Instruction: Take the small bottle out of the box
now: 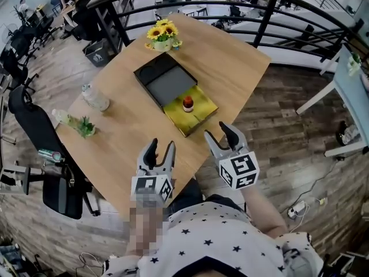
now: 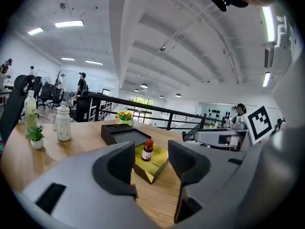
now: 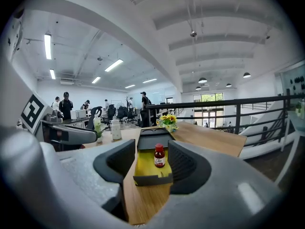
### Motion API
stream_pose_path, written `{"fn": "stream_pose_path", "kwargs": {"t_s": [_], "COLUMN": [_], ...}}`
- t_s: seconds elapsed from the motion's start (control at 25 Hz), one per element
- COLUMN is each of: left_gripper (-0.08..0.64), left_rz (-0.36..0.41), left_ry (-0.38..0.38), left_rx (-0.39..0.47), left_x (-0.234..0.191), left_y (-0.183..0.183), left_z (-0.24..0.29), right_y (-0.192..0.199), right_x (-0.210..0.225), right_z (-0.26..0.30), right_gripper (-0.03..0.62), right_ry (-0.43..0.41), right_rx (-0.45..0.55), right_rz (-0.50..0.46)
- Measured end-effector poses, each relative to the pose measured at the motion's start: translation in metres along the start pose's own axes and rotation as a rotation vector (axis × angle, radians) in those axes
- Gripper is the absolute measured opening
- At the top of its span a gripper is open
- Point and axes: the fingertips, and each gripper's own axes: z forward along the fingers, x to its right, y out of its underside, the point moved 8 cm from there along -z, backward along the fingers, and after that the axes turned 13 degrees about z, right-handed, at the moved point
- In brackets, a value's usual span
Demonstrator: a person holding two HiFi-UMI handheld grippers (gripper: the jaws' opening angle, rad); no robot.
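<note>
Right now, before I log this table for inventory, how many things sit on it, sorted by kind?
Bottles: 3 (small bottle, white bottle, clear bottle)
Plants: 2 (sunflowers, small green plant)
Box parts: 2 (yellow box, black tray)
Total: 7

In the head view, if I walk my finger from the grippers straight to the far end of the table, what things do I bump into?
Yellow box with the small bottle standing in it → black tray → sunflowers.
</note>
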Motion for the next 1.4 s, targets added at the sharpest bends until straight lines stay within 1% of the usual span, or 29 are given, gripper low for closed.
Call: {"fn": "stream_pose_path", "kwargs": {"t_s": [0.48, 0.76, 0.92, 1.24, 1.4], "left_gripper": [0.196, 0.196, 0.196, 0.196, 0.196], "left_rz": [-0.038, -0.056, -0.065, -0.082, -0.082], "left_ry": [-0.005, -0.009, 0.000, 0.009, 0.008], "left_rx": [-0.071, -0.095, -0.113, -0.126, -0.131], "left_x": [-0.038, -0.051, -0.059, -0.068, -0.074], "left_y": [0.018, 0.027, 0.036, 0.044, 0.046], "left_z": [0.036, 0.052, 0.063, 0.075, 0.077], "right_y": [0.001, 0.016, 0.027, 0.038, 0.039], "right_x": [0.021, 0.033, 0.038, 0.047, 0.047], "right_z": [0.089, 0.134, 0.159, 0.191, 0.198], "right_gripper": [0.198, 0.196, 0.198, 0.196, 0.196], "right_ry": [-0.013, -0.012, -0.008, -0.005, 0.011], "right_rx": [-0.041, -0.092, -0.126, -0.170, -0.196], "right_rz": [-0.001, -0.015, -0.028, -0.042, -0.054]}}
